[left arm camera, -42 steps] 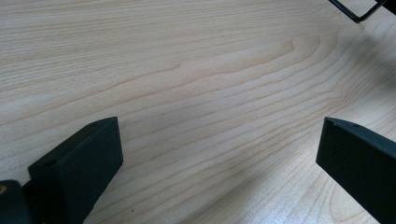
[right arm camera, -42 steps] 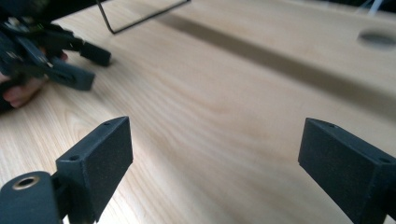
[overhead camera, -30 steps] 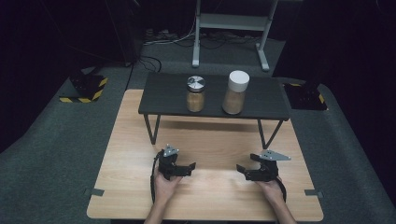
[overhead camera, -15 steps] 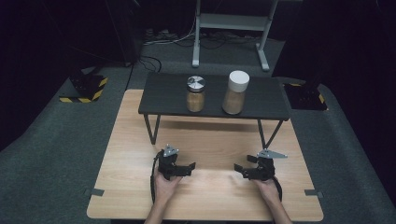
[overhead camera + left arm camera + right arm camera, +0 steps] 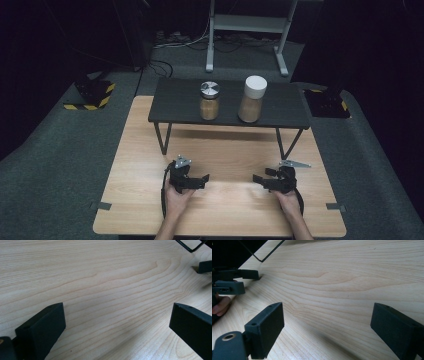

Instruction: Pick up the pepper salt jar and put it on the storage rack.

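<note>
Change: the right gripper (image 5: 257, 179) has slid a little inward along the desk (image 5: 225, 210) over the last second; the left gripper (image 5: 204, 178) has stayed put
Jaws: both spread wide, holding nothing
Jars: steel-lidded jar (image 5: 209, 100) and white-lidded jar (image 5: 252, 99) stand untouched on the black shelf (image 5: 175, 100), well apart from both grippers
Meaning: probably only settling in; reach not begun

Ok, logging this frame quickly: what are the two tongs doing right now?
Left tongs: open, holding nothing, over the table.
Right tongs: open, holding nothing.
</note>
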Tool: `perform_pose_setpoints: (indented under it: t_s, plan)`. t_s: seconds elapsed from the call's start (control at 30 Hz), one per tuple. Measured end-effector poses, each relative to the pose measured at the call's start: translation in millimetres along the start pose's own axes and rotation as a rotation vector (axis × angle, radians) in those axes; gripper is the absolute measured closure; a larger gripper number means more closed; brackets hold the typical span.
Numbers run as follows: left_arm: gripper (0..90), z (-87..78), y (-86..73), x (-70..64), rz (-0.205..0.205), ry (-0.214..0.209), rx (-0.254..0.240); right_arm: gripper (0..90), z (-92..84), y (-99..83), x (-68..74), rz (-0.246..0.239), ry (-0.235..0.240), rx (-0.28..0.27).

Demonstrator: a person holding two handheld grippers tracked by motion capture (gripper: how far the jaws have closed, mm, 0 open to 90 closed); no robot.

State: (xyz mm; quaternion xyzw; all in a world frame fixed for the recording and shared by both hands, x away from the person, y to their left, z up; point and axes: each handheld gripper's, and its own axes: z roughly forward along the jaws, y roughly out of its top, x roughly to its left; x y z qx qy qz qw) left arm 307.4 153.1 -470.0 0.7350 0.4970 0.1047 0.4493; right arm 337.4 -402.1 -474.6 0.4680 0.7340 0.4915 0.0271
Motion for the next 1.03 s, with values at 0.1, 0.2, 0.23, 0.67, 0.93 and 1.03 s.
perform_pose_setpoints:
  t_s: [0.1, 0.2, 0.23, 0.67, 0.93, 1.03]
  plan:
    - [0.8, 0.0, 0.0, 0.3, -0.001, -0.001, 0.000, 11.0, 0.0, -0.1, -0.4, 0.000, 0.001, -0.001]
    - [0.9, 0.1, 0.2, 0.1, -0.002, 0.000, 0.001, 10.9, 0.0, -0.1, -0.6, 0.000, 0.002, -0.001]
    - [0.9, 0.1, 0.2, 0.4, -0.003, -0.001, 0.001, 10.9, 0.0, 0.0, -0.7, -0.001, 0.003, 0.000]
    - [1.1, 0.3, 1.6, 0.4, 0.001, 0.000, 0.011, 10.9, -0.1, 0.0, -1.3, 0.000, 0.006, 0.000]
    - [1.0, 0.3, 1.4, 1.1, -0.003, -0.003, 0.009, 10.9, 0.9, 1.4, -2.4, -0.013, 0.020, 0.009]
    - [1.1, 0.1, 1.2, 1.0, -0.011, 0.000, 0.008, 10.8, 0.7, 1.3, -2.8, -0.011, 0.022, 0.009]
